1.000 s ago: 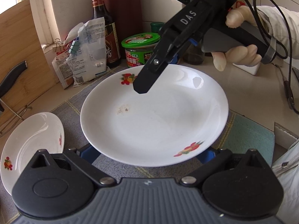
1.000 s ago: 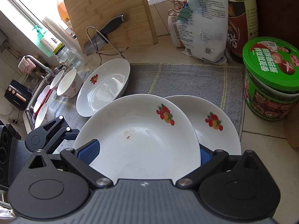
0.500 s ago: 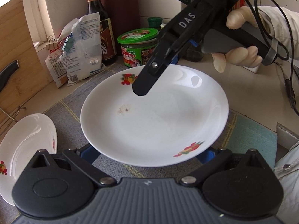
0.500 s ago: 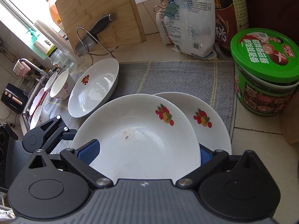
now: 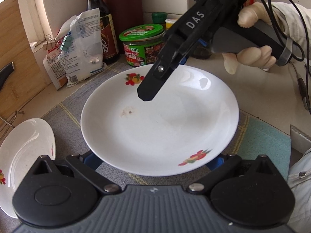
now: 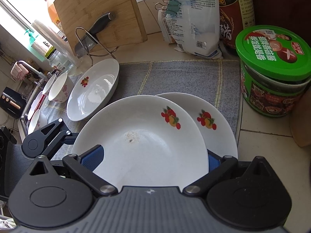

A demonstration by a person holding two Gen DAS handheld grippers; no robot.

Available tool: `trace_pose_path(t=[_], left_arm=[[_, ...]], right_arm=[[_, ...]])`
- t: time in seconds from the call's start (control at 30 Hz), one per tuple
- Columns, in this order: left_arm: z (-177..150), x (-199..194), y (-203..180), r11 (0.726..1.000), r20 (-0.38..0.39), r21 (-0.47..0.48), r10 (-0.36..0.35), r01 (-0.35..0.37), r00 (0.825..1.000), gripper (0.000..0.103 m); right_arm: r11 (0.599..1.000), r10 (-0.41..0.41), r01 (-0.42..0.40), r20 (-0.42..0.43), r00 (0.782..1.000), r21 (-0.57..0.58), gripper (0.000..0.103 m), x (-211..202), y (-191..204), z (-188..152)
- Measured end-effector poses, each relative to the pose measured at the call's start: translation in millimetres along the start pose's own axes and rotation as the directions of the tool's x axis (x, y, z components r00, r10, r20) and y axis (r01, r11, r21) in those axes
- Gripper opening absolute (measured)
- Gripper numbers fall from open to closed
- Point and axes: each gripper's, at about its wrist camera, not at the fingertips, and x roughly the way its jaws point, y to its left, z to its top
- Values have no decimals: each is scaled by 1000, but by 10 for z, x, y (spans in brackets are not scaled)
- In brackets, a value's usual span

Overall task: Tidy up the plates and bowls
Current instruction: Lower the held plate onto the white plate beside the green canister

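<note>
Grey mat (image 6: 175,77): spread ahead of both grippers; it is the landing area for the crockery.
Upper plate (image 6: 147,139): a white, fruit-printed plate held off the mat, directly in front of the right gripper (image 6: 153,159) and overlapping a second plate. This looks like a stacking move.
Lower plate (image 6: 219,132): matching print, lying on the mat just ahead-right of the right gripper, half hidden under the upper plate. It is probably the base of the pile.
Side plate (image 6: 93,91): ahead-left, well apart, not yet gathered.
Bowls (image 6: 60,89): far left, beyond the side plate.
Right gripper: it straddles the near rim, with 1 blue pad (image 6: 93,156) over the inner face and the other behind the rim. It appears to be clamping the plate.
Left gripper (image 5: 153,161): fingers spread wide, both pads under the rim opposite; it clamps nothing and probably steadies from beneath.
Change over 1 s: the upper plate has stayed fixed in both views, while the lower plate has slid further beneath it.
Green-lidded jar (image 6: 272,69): it has drifted leftward in the right wrist view.
</note>
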Motion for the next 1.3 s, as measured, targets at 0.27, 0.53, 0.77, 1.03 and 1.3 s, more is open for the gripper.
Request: trace_pose_path(t=[0.27, 0.53, 0.77, 1.03, 1.3], left_arm=[[38, 63, 8, 1000, -29, 4, -8, 8, 1000, 102], [90, 133, -22, 1000, -52, 19, -9, 10, 999, 102], [101, 156, -19, 999, -59, 31, -7, 9, 998, 102], [98, 165, -17, 999, -58, 43, -6, 8, 998, 102], [100, 163, -28, 998, -56, 57, -1, 4, 998, 102]], right_arm=[[1000, -8, 8, -2, 1000, 12, 103, -10, -32, -23], [1000, -5, 6, -11, 1000, 27, 103, -8, -70, -58], [999, -3, 4, -16, 1000, 36, 103, -31, -97, -78], [999, 0, 1, -9, 1000, 51, 103, -73, -120, -105], [998, -14, 15, -8, 1000, 61, 103, -130, -123, -146]])
